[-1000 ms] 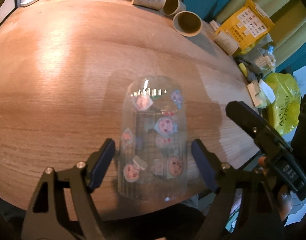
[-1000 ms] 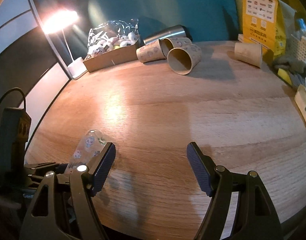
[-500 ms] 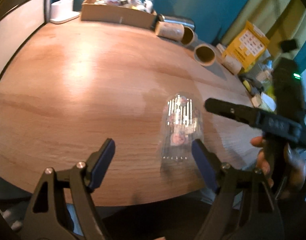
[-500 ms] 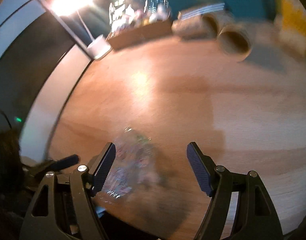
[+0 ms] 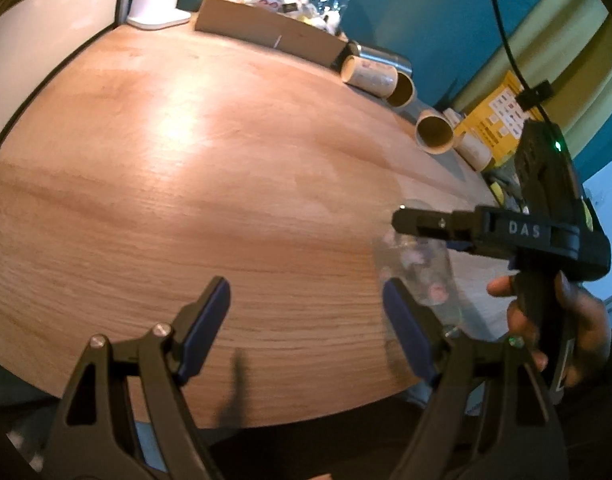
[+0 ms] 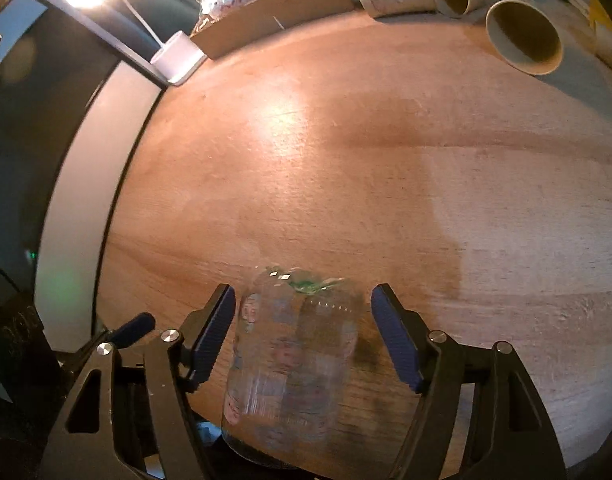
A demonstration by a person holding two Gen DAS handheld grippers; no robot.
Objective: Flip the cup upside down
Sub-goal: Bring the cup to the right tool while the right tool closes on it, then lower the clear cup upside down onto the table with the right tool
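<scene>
- My right gripper (image 6: pixel 304 340) is wide open around the clear cup (image 6: pixel 290 364), pads not touching, at the table's (image 6: pixel 345 160) near edge.
- My left gripper (image 5: pixel 306 330) is open too, holding nothing.

The clear cup (image 6: pixel 292 364) is blurred, its lower end cut off by the worktop (image 6: pixel 345 160) edge.
</scene>
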